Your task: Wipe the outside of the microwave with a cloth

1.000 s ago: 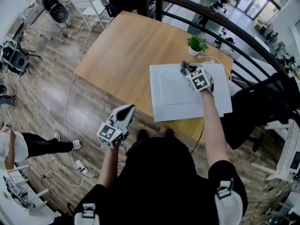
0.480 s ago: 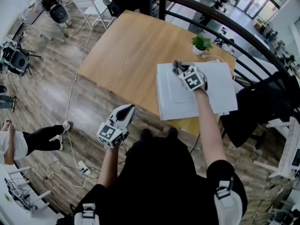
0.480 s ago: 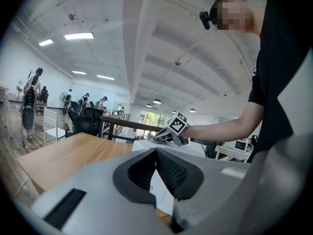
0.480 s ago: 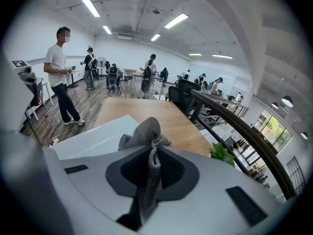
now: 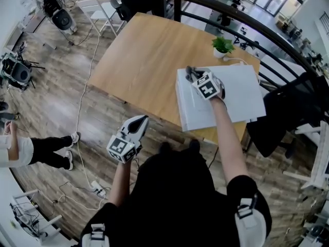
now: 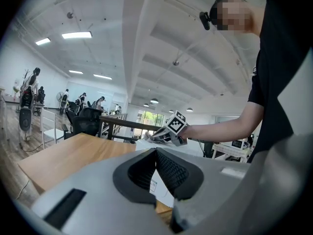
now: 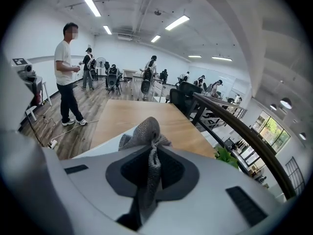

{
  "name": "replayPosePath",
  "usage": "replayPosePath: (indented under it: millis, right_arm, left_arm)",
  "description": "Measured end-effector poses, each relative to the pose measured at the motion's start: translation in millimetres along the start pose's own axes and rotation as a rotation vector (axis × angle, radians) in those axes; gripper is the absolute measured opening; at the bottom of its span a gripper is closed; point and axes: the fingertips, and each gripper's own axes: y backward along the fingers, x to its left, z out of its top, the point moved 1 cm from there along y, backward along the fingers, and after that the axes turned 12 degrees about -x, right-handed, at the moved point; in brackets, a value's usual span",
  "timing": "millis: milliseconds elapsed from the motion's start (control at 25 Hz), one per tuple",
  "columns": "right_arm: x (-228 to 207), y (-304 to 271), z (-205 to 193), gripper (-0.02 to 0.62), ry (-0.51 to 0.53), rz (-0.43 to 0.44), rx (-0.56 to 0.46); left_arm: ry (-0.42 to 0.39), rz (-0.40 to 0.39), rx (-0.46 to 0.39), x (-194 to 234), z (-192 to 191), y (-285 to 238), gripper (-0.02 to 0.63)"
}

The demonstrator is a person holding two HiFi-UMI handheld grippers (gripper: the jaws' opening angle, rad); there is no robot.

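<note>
Microwave point(image 5: 234, 99): white and box-shaped; it is seen from above, set upright on the wooden table point(image 5: 139, 60) by the near right edge.
Cloth point(image 7: 145, 131): grey, knitted and bunched; it is clamped between the jaws of the right gripper point(image 5: 197, 77) and held on the microwave's top near its far left corner.

Head view: overhead, looking steeply downward, with tabletop point(image 5: 144, 60) and microwave point(image 5: 236, 99) in the upper half of the frame. Left gripper view: low, farther off, facing both. Right gripper view: close over the microwave, facing across the same tabletop.
</note>
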Motion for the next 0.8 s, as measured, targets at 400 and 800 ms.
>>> replayPosePath:
  millis: [400,800]
  right_arm:
    - [30.5,-11.7,-1.8,0.027,-0.031,-0.002,0.027]
    - [44.1,-8.9,2.0,0.028,-0.060,-0.007,0.015]
  left_arm:
    - [-0.005,-0.050,0.029,19.1,-6.7,14.1,0.003]
    - [0.025,-0.094,0.024,24.4,-2.6,8.8,0.003]
